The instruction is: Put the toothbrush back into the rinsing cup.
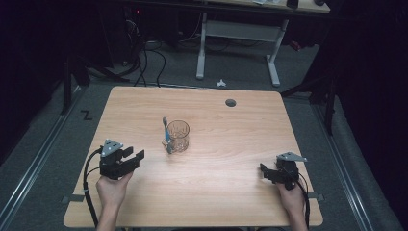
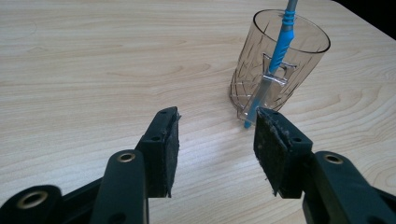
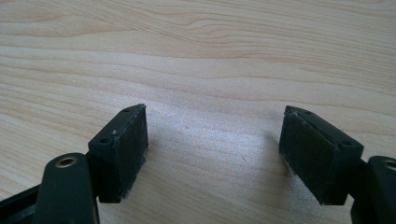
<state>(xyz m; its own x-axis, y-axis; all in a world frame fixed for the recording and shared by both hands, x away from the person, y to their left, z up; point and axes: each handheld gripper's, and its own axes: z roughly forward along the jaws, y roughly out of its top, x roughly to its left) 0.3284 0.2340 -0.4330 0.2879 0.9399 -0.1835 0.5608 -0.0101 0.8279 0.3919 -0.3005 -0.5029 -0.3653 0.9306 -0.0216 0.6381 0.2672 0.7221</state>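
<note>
A clear plastic cup (image 1: 179, 135) (image 2: 275, 60) stands upright near the middle of the wooden table (image 1: 226, 183). A blue and grey toothbrush (image 1: 166, 134) (image 2: 280, 51) leans against the cup's outside, its lower end on the table. My left gripper (image 1: 134, 155) (image 2: 215, 135) is open, just short of the cup and to its left in the high view. My right gripper (image 1: 263, 171) (image 3: 212, 135) is open near the table's front right, over bare wood with nothing between its jaws.
A round cable hole (image 1: 231, 102) sits in the table at the back right. A white desk frame (image 1: 238, 45) and cables stand on the floor beyond the far edge. Dark curtains close both sides.
</note>
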